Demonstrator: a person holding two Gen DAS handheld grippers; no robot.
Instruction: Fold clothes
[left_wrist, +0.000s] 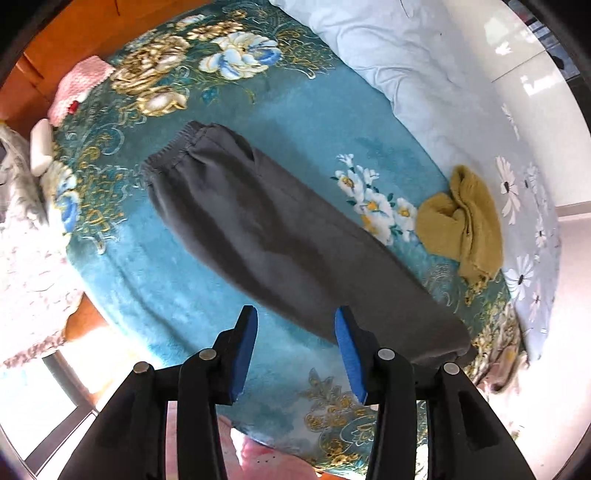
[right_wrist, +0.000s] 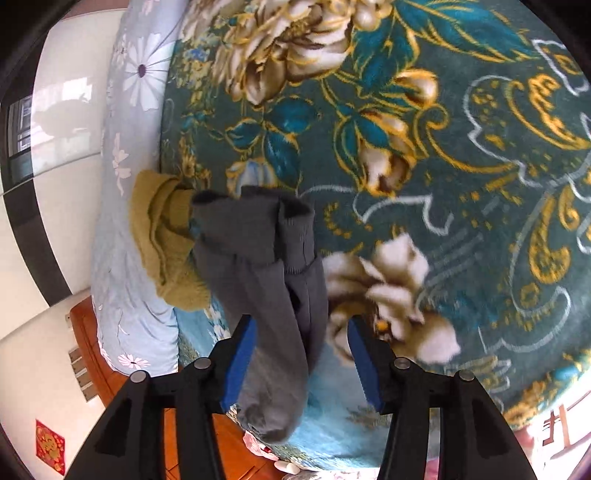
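Observation:
Dark grey sweatpants (left_wrist: 280, 236) lie folded lengthwise on the teal floral blanket (left_wrist: 303, 110), elastic waistband at the upper left, cuffs at the lower right. My left gripper (left_wrist: 295, 325) is open and empty, hovering above the pants' lower edge. In the right wrist view the pants (right_wrist: 266, 280) run from the cuffs at the middle down toward the bottom. My right gripper (right_wrist: 303, 332) is open, its blue pads on either side of the pant legs, not closed on them.
A crumpled mustard-yellow garment (left_wrist: 465, 221) lies beside the pants' cuffs; it also shows in the right wrist view (right_wrist: 166, 240). A light blue daisy-print quilt (left_wrist: 406, 74) lies along the far bed edge. Pink cloth (left_wrist: 85, 85) sits at the head end. A wooden floor (right_wrist: 92, 332) lies beside the bed.

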